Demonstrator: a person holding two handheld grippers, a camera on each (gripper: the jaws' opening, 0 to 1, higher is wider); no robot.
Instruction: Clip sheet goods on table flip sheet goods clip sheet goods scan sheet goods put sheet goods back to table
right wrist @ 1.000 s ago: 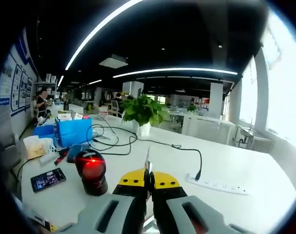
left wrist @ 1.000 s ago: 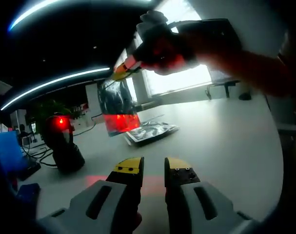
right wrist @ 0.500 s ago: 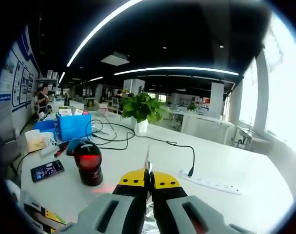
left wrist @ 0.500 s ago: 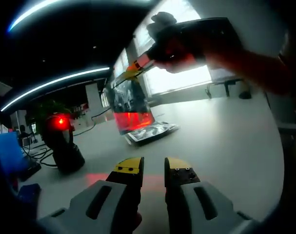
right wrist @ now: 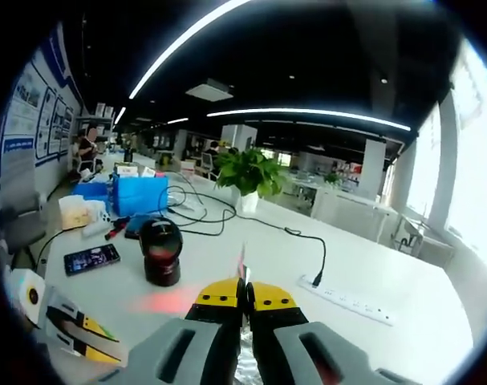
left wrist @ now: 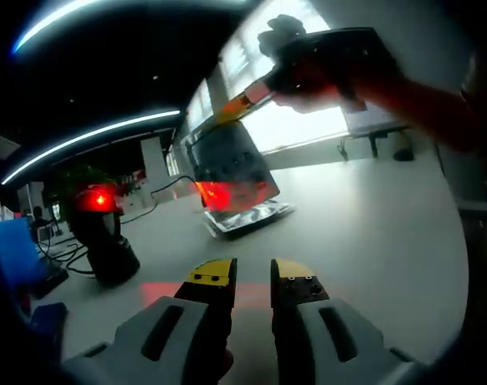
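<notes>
In the left gripper view, the left tongs [left wrist: 253, 277] sit slightly parted and empty over the white counter [left wrist: 371, 216]. The right tongs [left wrist: 227, 112] pinch a dark packet [left wrist: 229, 170] above a pile of packets [left wrist: 247, 218]; a scanner [left wrist: 103, 233] glows red.

In the right gripper view, the right tongs [right wrist: 245, 295] are clamped on the packet's thin edge [right wrist: 241, 265], beyond it the scanner [right wrist: 161, 250].

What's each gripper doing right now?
Left gripper: open, holding nothing.
Right gripper: shut on the foil pouch, hanging from its tips above the table.
</notes>
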